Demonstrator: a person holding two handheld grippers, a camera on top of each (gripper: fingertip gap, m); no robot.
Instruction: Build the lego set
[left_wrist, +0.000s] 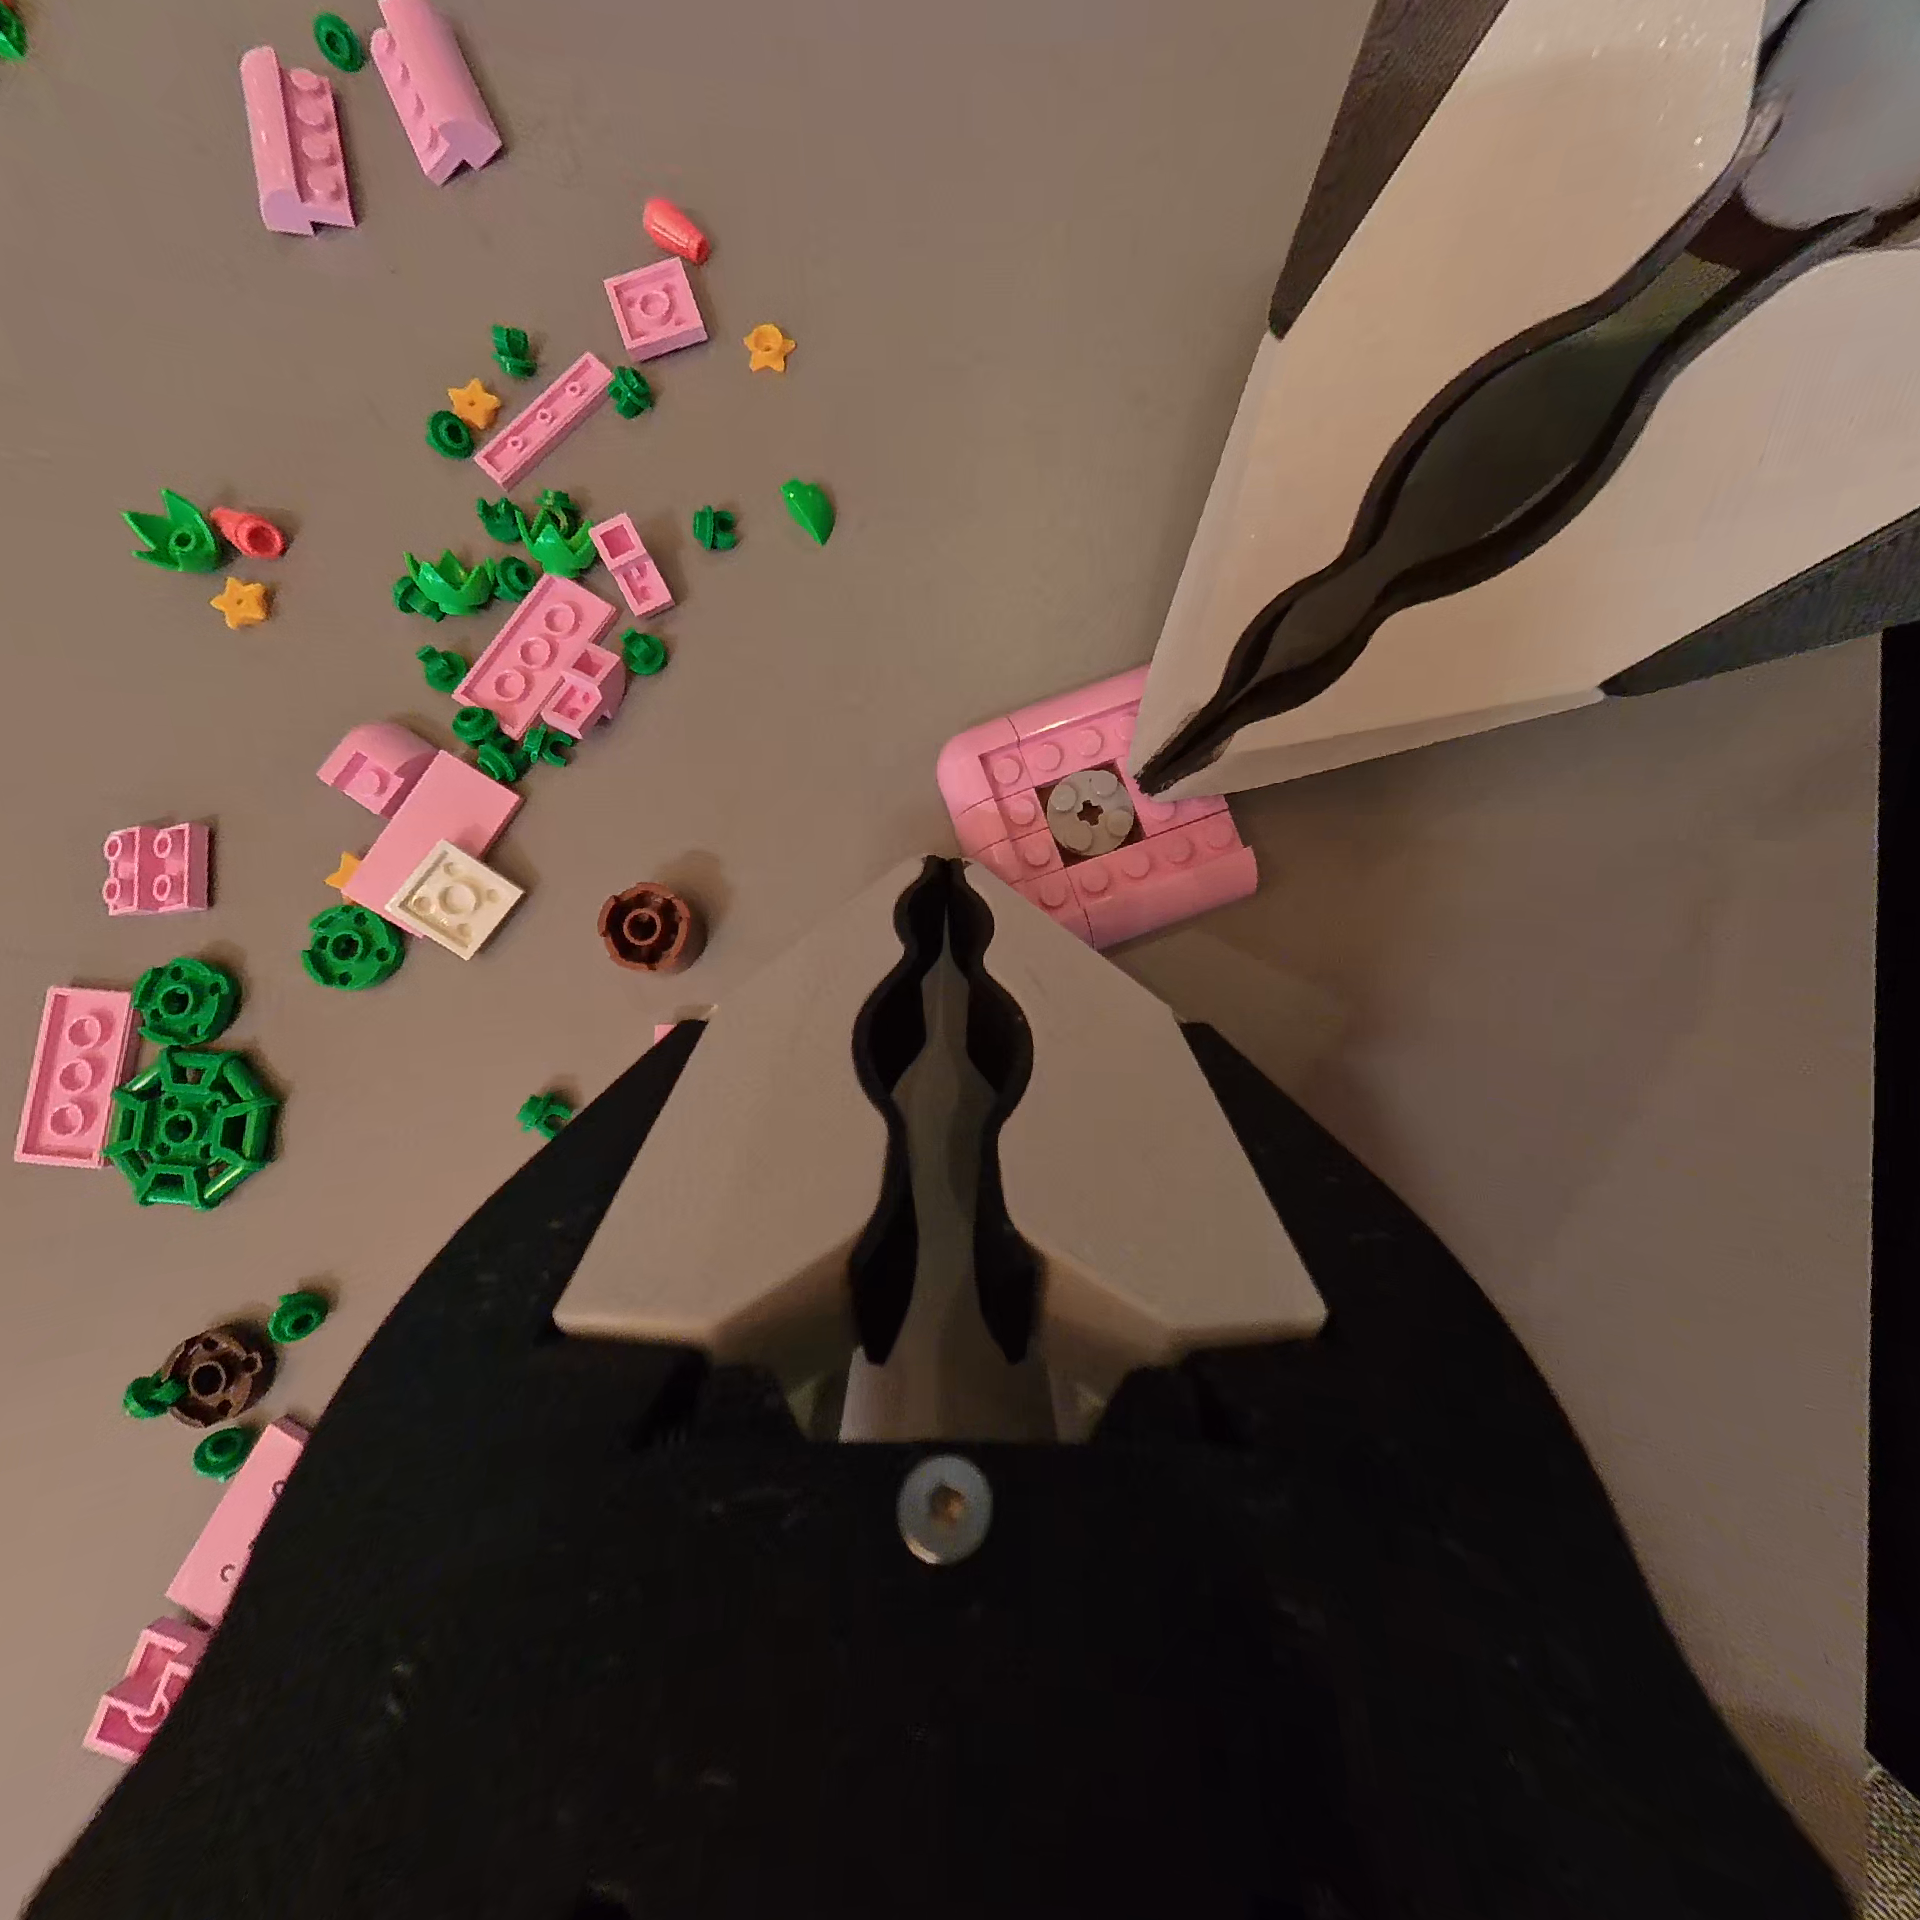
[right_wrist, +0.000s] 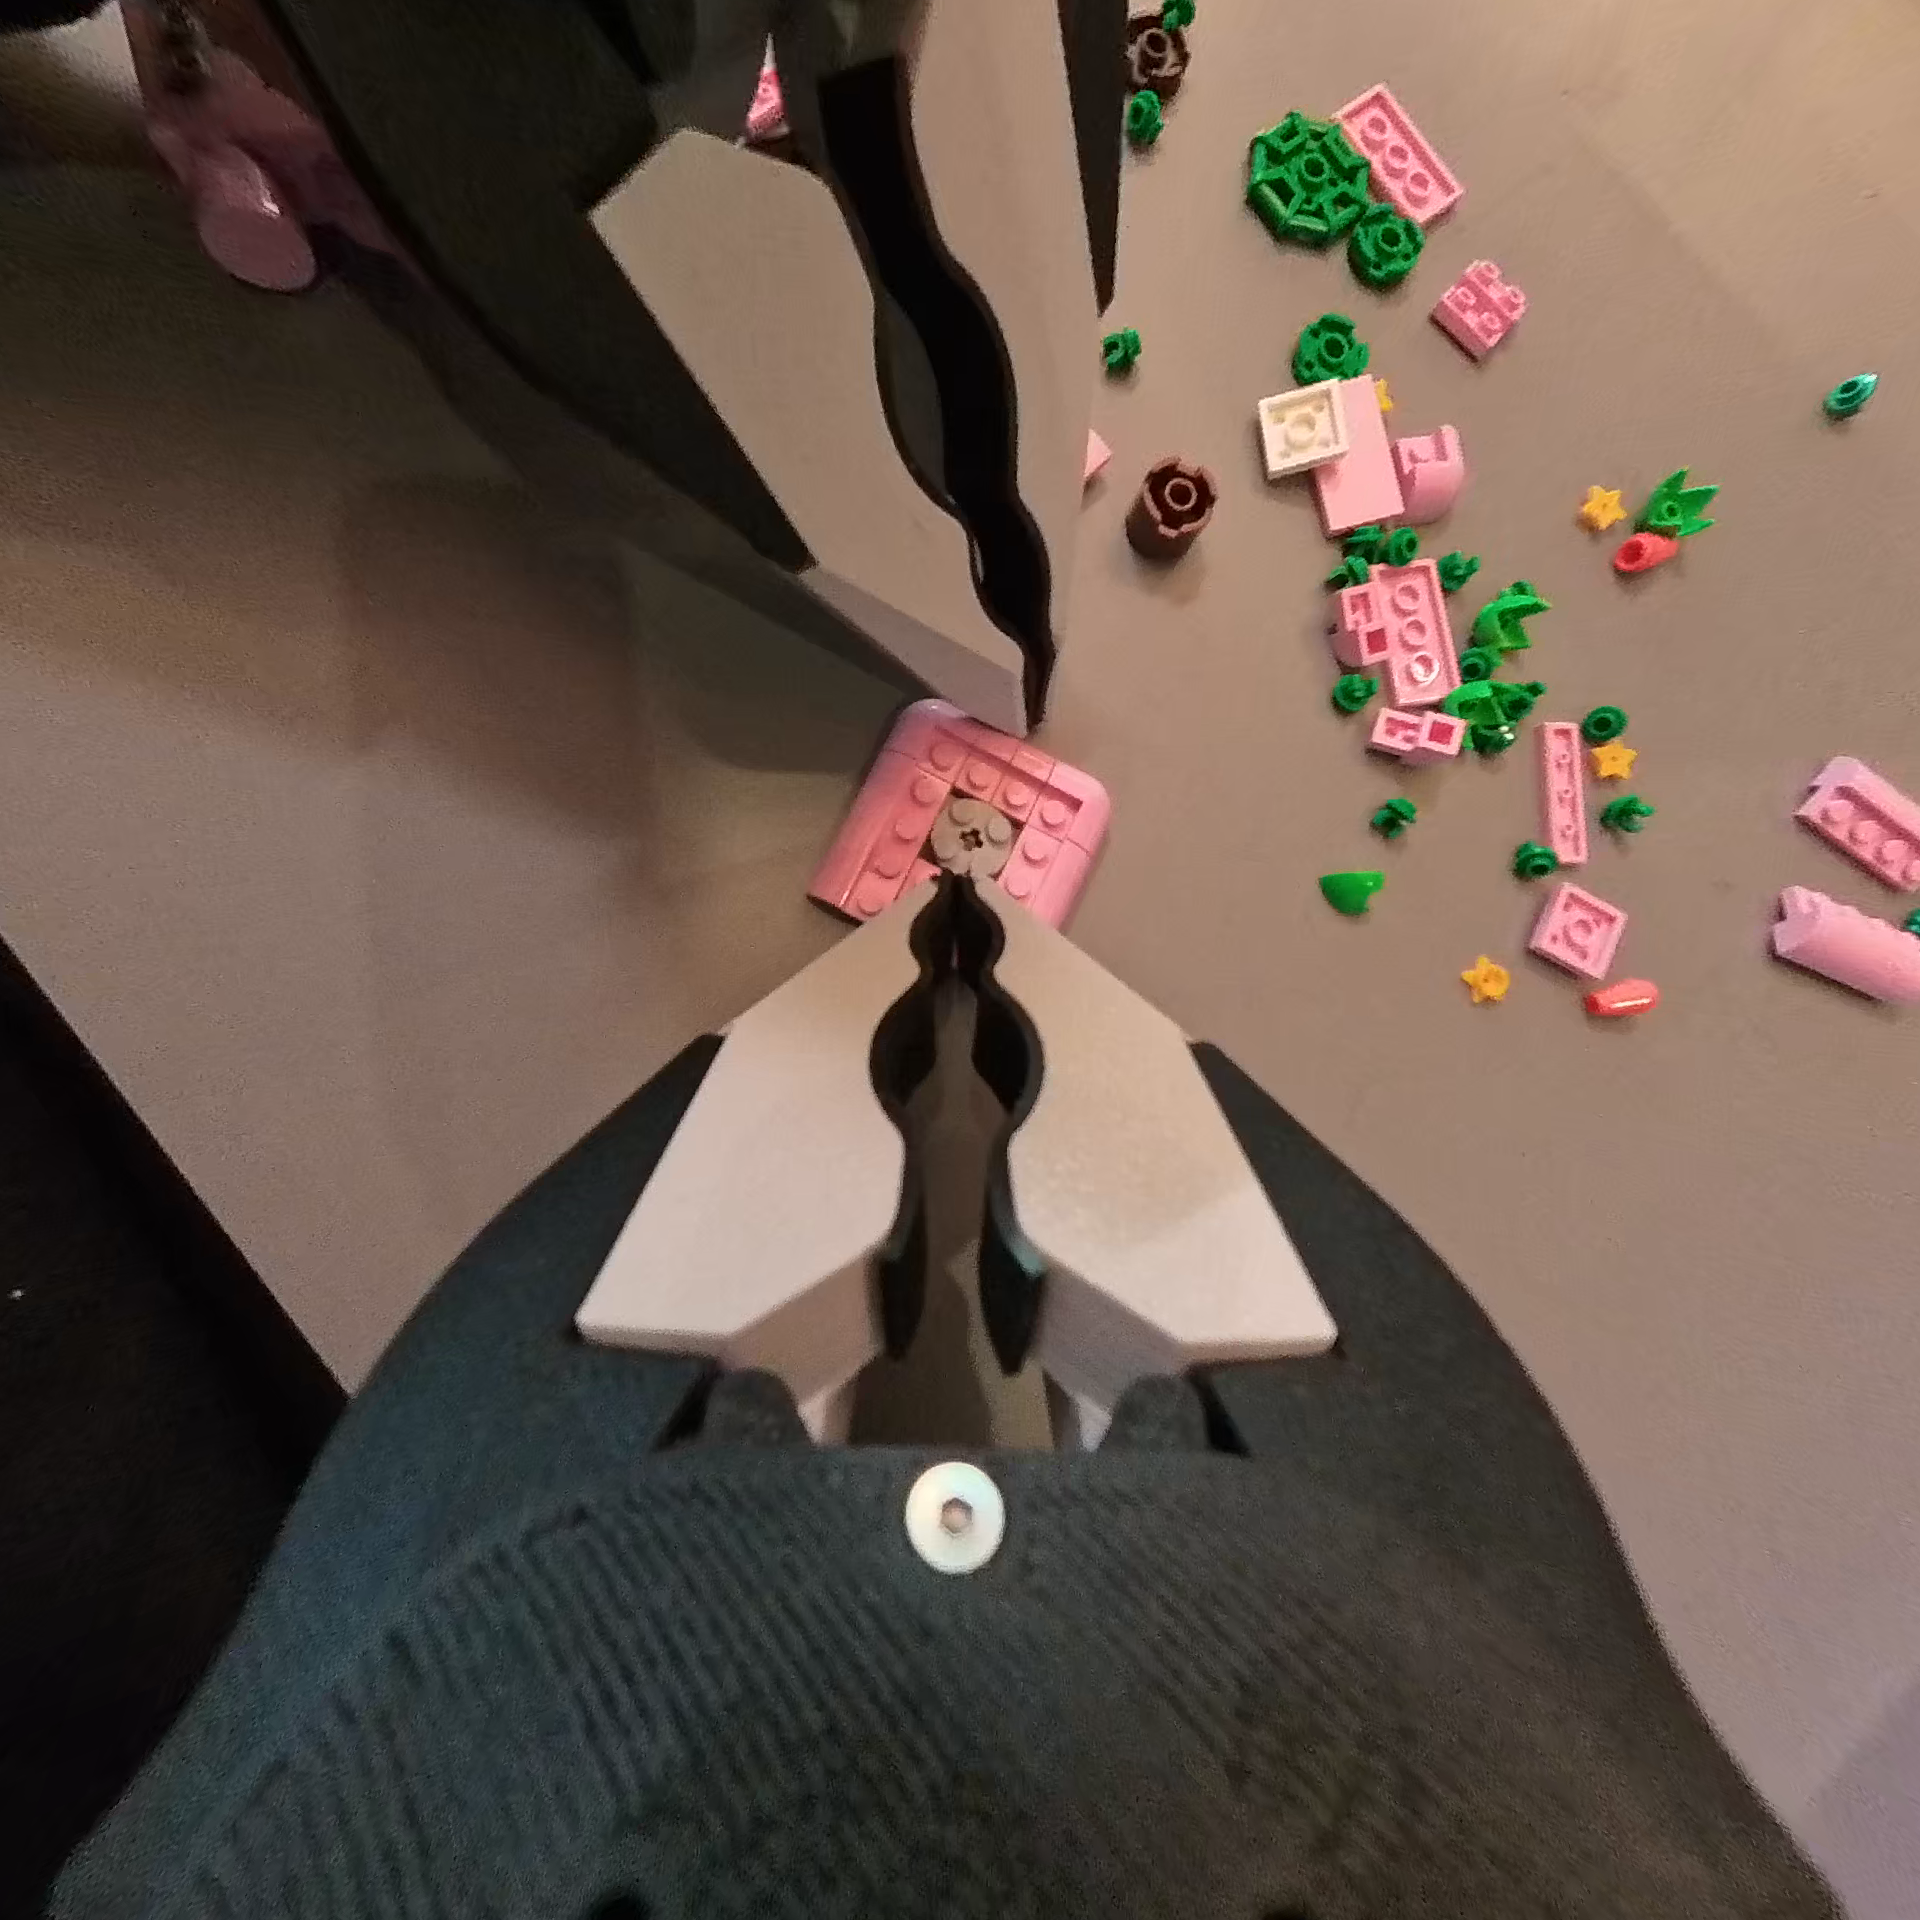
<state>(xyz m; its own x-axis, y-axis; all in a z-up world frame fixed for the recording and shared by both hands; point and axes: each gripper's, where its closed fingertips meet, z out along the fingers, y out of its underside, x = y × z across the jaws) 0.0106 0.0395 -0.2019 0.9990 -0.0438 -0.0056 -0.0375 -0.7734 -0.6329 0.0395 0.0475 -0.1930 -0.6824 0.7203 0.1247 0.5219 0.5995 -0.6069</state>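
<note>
On a grey table (left_wrist: 1039, 312), a pink square lego base (left_wrist: 1091, 894) with a grey round centre stud (left_wrist: 1089, 816) sits between the left gripper (left_wrist: 940, 868) and right gripper (right_wrist: 961, 883), both pinched together empty, tips touching its edges.

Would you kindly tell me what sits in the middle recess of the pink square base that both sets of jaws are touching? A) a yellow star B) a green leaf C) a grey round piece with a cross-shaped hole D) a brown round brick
C: in both wrist views a grey round piece with a cross-shaped hole sits in the centre of the pink square base, while the brown round brick lies apart on the table.
</note>
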